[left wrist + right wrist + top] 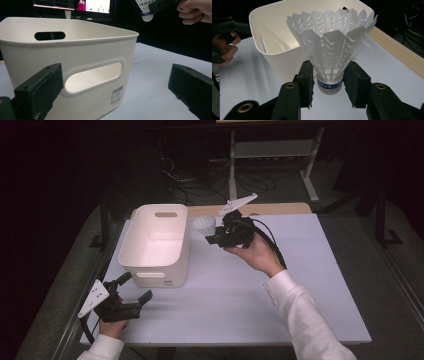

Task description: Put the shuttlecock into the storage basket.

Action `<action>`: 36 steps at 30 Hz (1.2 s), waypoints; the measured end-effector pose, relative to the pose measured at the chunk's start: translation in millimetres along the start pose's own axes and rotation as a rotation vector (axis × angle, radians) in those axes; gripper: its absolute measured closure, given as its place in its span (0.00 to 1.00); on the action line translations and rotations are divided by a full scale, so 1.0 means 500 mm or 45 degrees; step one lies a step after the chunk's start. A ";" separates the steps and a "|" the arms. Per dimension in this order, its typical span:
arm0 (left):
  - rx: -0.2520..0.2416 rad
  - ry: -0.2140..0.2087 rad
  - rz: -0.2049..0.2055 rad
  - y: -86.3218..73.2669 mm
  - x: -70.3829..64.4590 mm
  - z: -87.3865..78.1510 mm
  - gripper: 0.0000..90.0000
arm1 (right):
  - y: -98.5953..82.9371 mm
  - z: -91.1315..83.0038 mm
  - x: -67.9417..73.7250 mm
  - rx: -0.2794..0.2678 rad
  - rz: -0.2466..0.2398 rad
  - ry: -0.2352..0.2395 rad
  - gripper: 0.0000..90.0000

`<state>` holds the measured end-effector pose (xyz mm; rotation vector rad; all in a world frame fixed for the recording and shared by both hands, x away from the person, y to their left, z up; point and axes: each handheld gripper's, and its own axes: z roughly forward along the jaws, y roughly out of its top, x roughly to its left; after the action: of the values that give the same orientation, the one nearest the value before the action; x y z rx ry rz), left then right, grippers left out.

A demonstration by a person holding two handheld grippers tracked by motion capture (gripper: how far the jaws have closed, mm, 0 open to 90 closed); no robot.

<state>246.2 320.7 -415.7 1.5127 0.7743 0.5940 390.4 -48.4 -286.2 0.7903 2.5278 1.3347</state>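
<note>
A white plastic shuttlecock [331, 47] with a blue band stands between the jaws of my right gripper [329, 86], which is shut on its cork base. From above, that gripper [213, 234] holds the shuttlecock [203, 224] in the air just right of a white handled bin [155, 245], near the bin's far right corner. My left gripper [136, 286] rests open near the table's front left corner, its jaws pointing at the bin's near wall [75, 65]. In the left gripper view the shuttlecock [145, 10] hangs high above the bin's rim, and the left gripper [117, 92] holds nothing.
The white table [240, 295] has open room right of the bin and in front of it. A wooden strip [280, 209] runs along the back edge. The bin's inside [274, 37] looks empty. A screen [72, 3] glows beyond the table.
</note>
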 end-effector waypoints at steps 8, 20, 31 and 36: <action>0.002 0.000 0.000 0.000 0.000 0.000 0.00 | 0.018 0.014 0.010 0.003 -0.014 0.017 0.66; 0.006 -0.001 0.008 0.000 0.001 -0.001 0.00 | 0.044 0.035 0.028 0.007 -0.080 0.034 0.66; 0.004 0.000 -0.011 0.000 -0.001 -0.001 0.00 | 0.057 0.050 0.038 0.002 -0.093 0.061 0.66; 0.020 0.002 -0.002 0.001 -0.001 -0.003 0.00 | 0.062 0.059 0.041 -0.006 -0.124 0.063 0.66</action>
<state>244.8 321.5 -415.1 1.5258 0.7827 0.5892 395.9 -2.4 -276.6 0.6327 2.5636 1.3442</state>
